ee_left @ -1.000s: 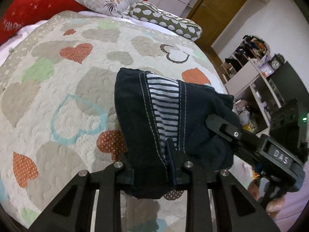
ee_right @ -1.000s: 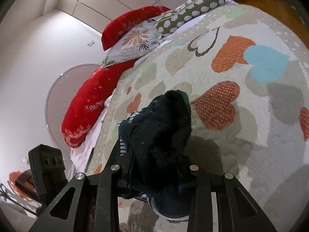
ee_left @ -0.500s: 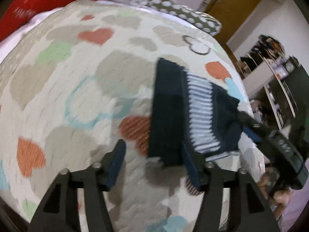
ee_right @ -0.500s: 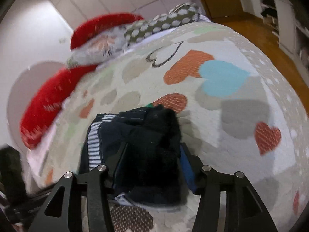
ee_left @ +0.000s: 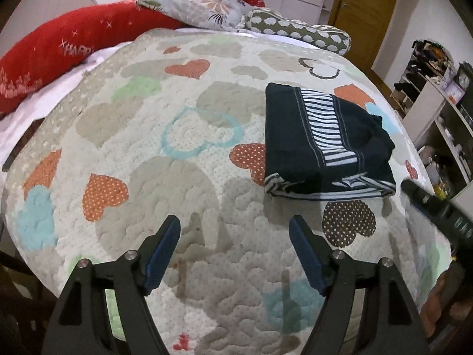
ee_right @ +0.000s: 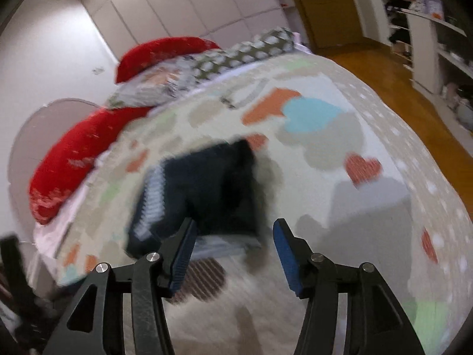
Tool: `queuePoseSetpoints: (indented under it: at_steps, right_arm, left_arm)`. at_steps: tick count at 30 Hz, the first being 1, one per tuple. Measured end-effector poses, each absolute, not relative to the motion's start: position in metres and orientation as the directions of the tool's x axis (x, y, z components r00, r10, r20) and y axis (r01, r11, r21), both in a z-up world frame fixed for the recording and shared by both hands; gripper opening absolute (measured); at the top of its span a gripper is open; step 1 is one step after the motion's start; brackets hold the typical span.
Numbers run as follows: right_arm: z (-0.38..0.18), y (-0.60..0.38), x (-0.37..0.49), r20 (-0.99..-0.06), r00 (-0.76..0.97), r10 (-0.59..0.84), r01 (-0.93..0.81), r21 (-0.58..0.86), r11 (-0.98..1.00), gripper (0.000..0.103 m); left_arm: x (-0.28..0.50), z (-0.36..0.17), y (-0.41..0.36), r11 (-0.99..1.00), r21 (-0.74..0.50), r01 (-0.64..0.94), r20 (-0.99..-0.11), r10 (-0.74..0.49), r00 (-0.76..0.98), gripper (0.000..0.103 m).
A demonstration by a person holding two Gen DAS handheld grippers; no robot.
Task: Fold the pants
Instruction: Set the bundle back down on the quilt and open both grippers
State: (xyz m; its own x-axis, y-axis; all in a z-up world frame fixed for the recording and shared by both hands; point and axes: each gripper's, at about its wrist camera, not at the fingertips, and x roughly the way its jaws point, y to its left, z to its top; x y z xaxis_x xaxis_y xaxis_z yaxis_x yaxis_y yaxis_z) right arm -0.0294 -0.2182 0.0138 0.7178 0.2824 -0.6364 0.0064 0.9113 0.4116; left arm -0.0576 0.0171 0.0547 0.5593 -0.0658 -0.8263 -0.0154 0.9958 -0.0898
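Pants [ee_left: 322, 145] lie as a compact dark bundle on the heart-patterned quilt [ee_left: 165, 195], right of centre in the left wrist view; a striped panel runs down the top face and striped edges show along the near side. Layers look stacked and roughly square, though the far right corner bunches up a little.

Left gripper [ee_left: 235, 227]: jaws wide apart, nothing between them, low in the frame and clear of the bundle, over bare quilt.

Right gripper [ee_right: 233, 233]: jaws also spread, empty. That view is motion-blurred; the bundle sits just beyond the fingertips, centre-left of frame, and I cannot tell whether the left finger touches the fabric edge.

Part of the other tool shows at the right edge of the left wrist view, near the bundle's lower right corner.

Judgement: folding appears essentially done, with the garment lying free of both tools. What may remain is only tidying that bunched corner or squaring the edges. Pillows [ee_left: 207, 3] sit at the upper frame, uninvolved.
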Motion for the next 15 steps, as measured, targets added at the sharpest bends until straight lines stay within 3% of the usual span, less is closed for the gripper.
queuePoseSetpoints:
  at_steps: [4, 15]
  right_arm:
    - [-0.008, -0.226, -0.037, -0.695, 0.668, 0.267, 0.075, 0.42, 0.905, 0.059]
    - [0.003, -0.206, -0.052, -0.69, 0.684, 0.238, 0.047, 0.368, 0.929, 0.062]
  left_arm:
    - [-0.061, 0.053, 0.017, 0.994, -0.112, -0.002, -0.83, -0.093, 0.55, 0.076]
    - [-0.081, 0.064, 0.02, 0.994, -0.113, -0.002, -0.812, -0.091, 0.577, 0.076]
